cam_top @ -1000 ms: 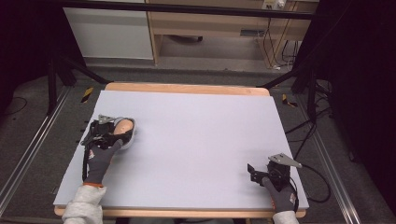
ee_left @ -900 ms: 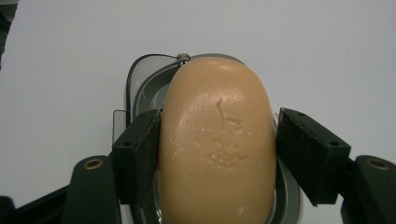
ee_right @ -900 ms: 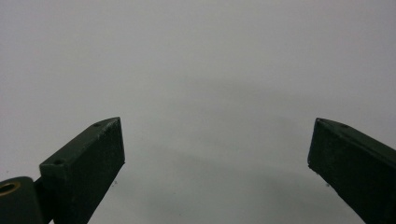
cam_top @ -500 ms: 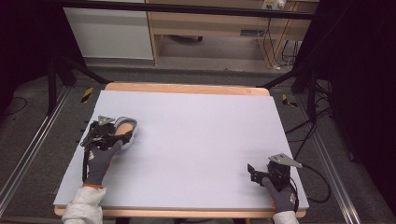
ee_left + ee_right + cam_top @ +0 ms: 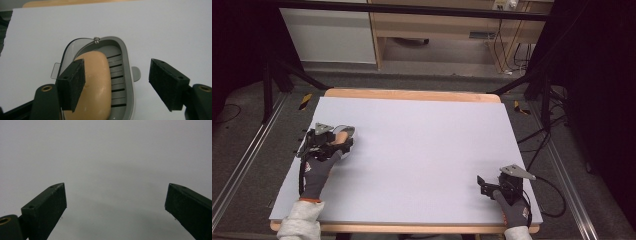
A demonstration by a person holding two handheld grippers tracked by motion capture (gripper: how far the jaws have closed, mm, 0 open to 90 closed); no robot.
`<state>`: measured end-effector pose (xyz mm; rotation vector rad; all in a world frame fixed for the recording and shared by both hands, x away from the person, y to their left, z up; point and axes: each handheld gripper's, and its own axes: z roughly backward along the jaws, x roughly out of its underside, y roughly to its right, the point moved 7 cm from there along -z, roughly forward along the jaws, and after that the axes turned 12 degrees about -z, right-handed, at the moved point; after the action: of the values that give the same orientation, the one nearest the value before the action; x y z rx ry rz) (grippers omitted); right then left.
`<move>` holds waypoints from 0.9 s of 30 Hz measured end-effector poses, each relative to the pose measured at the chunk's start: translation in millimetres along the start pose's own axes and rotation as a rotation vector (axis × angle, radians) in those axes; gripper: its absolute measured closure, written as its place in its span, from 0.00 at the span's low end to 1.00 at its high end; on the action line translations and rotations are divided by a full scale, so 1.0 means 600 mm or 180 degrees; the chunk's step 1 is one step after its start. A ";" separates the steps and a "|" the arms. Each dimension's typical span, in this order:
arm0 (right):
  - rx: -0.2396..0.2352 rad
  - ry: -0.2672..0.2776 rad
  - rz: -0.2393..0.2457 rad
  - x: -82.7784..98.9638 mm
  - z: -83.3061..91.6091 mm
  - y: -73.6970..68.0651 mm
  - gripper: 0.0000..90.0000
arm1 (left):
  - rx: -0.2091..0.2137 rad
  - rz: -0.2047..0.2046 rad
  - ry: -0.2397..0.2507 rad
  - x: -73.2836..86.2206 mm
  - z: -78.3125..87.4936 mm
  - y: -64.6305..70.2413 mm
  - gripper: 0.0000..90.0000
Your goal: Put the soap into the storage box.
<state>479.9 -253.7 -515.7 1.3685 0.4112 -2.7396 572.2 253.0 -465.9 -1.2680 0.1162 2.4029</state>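
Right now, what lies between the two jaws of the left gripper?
In the left gripper view, the left gripper has its jaws wide apart over a grey soap dish; the dish's slatted half and part of the orange soap bar lie between them.

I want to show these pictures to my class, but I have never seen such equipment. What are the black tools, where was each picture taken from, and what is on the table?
A person in grey gloves holds a hand tool with a two-jaw claw in each hand. One picture looks down from above the table: the left claw is at the table's left side, the right claw near the front right corner. The other two pictures come from cameras riding on the tools, looking along their black jaws. The left claw's camera shows a grey soap dish with a slotted floor, holding an orange-tan soap. The jaws stand apart over it, one in front of the soap; nothing is gripped. The right claw is also open, over bare table.
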 end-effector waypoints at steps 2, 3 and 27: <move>-0.0004 0.0002 -0.0004 0.000 0.001 0.000 0.04 | 0.0031 -0.0009 0.0057 -0.005 0.007 0.004 0.32; -0.0002 0.0006 -0.0008 0.000 0.001 0.001 0.04 | 0.0047 -0.0011 0.0086 -0.007 0.010 0.007 0.33; 0.0030 0.0015 -0.0086 0.001 0.008 0.014 0.05 | 0.0419 -0.0380 0.0240 0.021 0.060 0.099 0.36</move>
<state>477.1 -262.9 -515.1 1.3819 0.4205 -2.7639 514.5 212.7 -462.1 -1.2683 0.2110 2.2095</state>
